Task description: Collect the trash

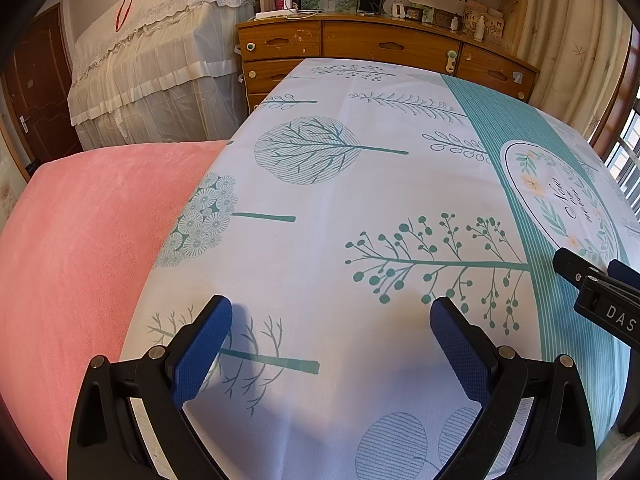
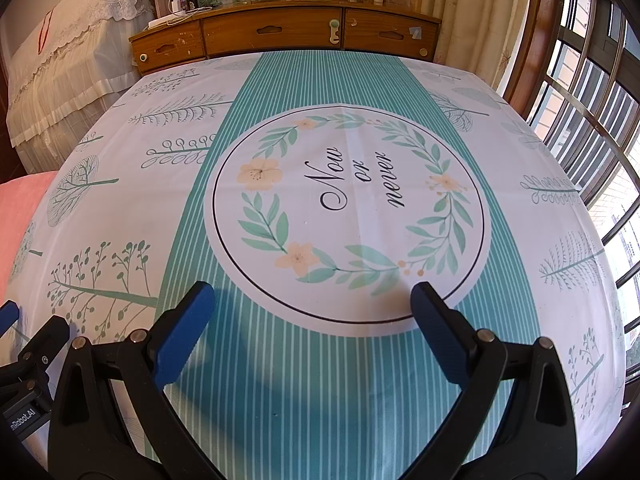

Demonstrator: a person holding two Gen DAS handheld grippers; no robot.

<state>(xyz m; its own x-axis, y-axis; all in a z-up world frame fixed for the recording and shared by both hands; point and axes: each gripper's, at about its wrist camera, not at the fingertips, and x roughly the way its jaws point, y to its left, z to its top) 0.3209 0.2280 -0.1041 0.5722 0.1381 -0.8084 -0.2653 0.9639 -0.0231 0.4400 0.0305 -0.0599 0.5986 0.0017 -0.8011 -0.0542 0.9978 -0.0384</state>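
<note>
A table under a printed tablecloth (image 2: 120, 152) fills most of both views, white with teal trees and sprigs, a teal striped band (image 2: 256, 380) running down its middle. Centred on that band is a white round medallion (image 2: 348, 220) ringed with leaves and peach flowers (it reads "Now or never").

In the left wrist view a pink plush blanket (image 1: 80, 248) lies at 9 o'clock, just beside the cloth's edge. Beyond the table at 12 o'clock stands a wooden dresser (image 2: 280, 32) with small bottles and frames on top; at 10 o'clock a lace-draped piece of furniture (image 1: 160, 60); in the right wrist view, barred windows (image 2: 592, 120) at 3 o'clock.

The left gripper (image 1: 331, 308) hangs over the white tree-printed part, jaws spread wide and released, nothing between its blue pads (image 1: 200, 352). The right gripper (image 2: 313, 294) hangs over the striped band at the medallion's near edge, likewise spread wide and empty.

No trash can be made out on the cloth in either view.
</note>
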